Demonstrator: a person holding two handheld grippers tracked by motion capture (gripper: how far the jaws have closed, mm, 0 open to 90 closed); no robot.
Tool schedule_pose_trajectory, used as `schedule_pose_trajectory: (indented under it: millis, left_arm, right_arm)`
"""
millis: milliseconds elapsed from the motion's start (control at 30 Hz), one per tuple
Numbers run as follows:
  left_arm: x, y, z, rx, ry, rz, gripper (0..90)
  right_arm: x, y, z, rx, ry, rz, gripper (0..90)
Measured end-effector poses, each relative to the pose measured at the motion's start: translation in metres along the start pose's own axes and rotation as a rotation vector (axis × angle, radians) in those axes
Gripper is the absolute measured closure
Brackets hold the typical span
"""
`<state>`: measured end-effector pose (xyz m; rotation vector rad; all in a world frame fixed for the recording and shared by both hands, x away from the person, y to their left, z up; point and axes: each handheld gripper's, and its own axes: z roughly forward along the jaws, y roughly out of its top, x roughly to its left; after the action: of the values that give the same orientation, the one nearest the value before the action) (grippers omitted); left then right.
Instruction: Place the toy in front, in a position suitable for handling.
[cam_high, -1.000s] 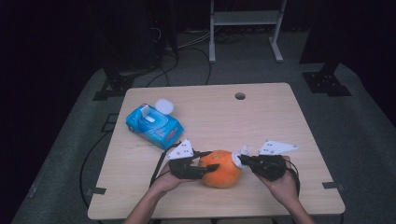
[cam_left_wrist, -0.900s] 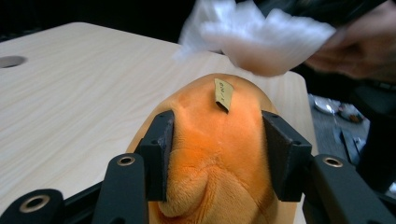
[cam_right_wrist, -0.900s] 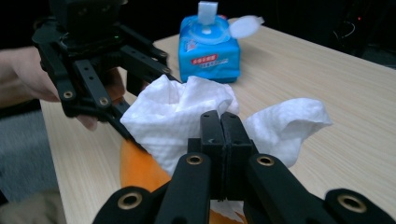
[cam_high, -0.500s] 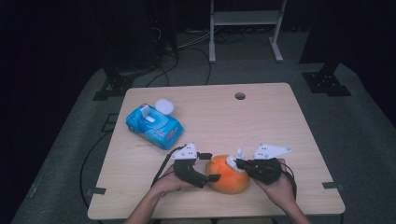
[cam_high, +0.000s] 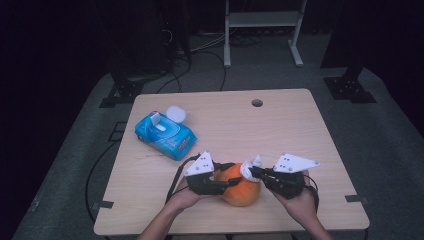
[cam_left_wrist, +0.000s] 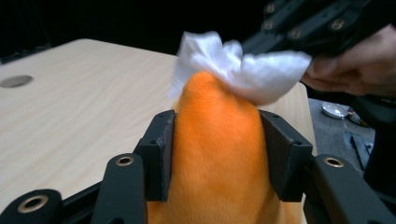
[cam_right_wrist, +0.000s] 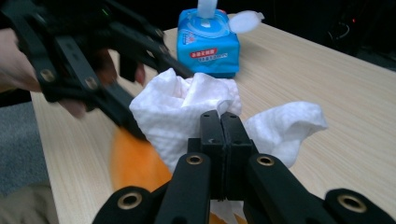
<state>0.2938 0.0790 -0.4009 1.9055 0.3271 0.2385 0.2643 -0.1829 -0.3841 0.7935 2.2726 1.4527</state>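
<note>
Orange plush toy (cam_high: 241, 187) sits near the front edge of the worktop (cam_high: 300, 130), between the 2 grippers. The left gripper (cam_left_wrist: 217, 154) has it squeezed between both pads; its jaws have just been closing, and they now press into the soft fabric on either side, about half open. A white wipe (cam_right_wrist: 187, 112) lies crumpled against the toy's top. The right gripper (cam_right_wrist: 220, 135) has that wipe pinched, its jaws drawn fully together on the cloth. Each gripper is held in a hand coming from the front edge. Farther back on the left stands a blue wipes pack (cam_high: 165, 134), lid flipped open, well apart from the toy.
</note>
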Motion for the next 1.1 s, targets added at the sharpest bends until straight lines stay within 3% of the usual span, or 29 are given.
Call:
schedule_pose_trajectory:
  millis: [33,133,200,367,433,500,600,667,700,767,833,900,933,1000,1033,1100]
  left_arm:
    - [-0.002,0.003,0.000,0.024,0.008,0.022,49.1]
    - [-0.005,0.002,0.004,0.043,0.009,0.027,47.1]
    - [-0.003,-0.002,0.005,0.047,-0.009,-0.002,45.3]
    - [0.007,-0.006,0.004,0.027,-0.055,-0.054,24.7]
    - [0.013,-0.009,0.000,0.034,-0.045,-0.067,16.5]
    - [0.022,-0.016,-0.003,0.028,-0.048,-0.107,11.0]
    - [0.037,-0.029,-0.006,0.015,-0.089,-0.199,9.3]
    - [0.039,-0.033,-0.005,0.004,-0.125,-0.235,17.1]
    - [0.035,-0.033,-0.003,0.003,-0.106,-0.215,22.6]
    - [0.030,-0.031,0.000,0.011,-0.109,-0.203,29.8]
    - [0.026,-0.027,0.001,0.021,-0.089,-0.197,30.7]
    - [0.020,-0.023,0.004,0.020,-0.102,-0.174,30.6]
    - [0.017,-0.021,0.005,0.025,-0.100,-0.161,29.9]
    - [0.017,-0.019,0.003,0.037,-0.101,-0.144,25.4]
    - [0.020,-0.020,0.002,0.031,-0.104,-0.148,22.3]
    - [0.027,-0.025,0.000,0.016,-0.117,-0.196,14.8]
  right_arm:
    - [0.002,0.001,0.000,-0.006,0.001,-0.002,88.9]
    - [0.011,0.004,0.005,-0.003,0.002,-0.033,88.9]
    - [0.009,-0.001,0.009,0.017,0.007,-0.019,88.9]
    - [0.001,-0.015,0.017,0.080,0.025,0.002,88.9]
    - [-0.001,-0.016,0.015,0.086,0.013,0.007,88.9]
    - [-0.004,-0.018,0.013,0.091,0.013,0.014,89.0]
    - [-0.006,-0.020,0.012,0.104,0.013,0.020,89.0]
    - [-0.007,-0.022,0.012,0.110,0.012,0.023,88.9]
    - [-0.008,-0.022,0.012,0.114,0.012,0.027,88.9]
    - [-0.009,-0.021,0.011,0.123,-0.004,0.018,88.9]
    - [-0.010,-0.014,0.002,0.085,-0.022,0.015,88.9]
    - [-0.005,-0.005,-0.006,0.026,-0.014,0.004,88.9]
    - [-0.001,-0.002,-0.007,0.016,-0.013,-0.016,88.9]
    - [0.004,-0.003,-0.001,0.053,-0.024,-0.052,88.9]
    - [0.003,-0.006,0.003,0.068,-0.013,-0.045,88.9]
    - [-0.001,-0.012,0.006,0.101,-0.002,-0.038,88.9]
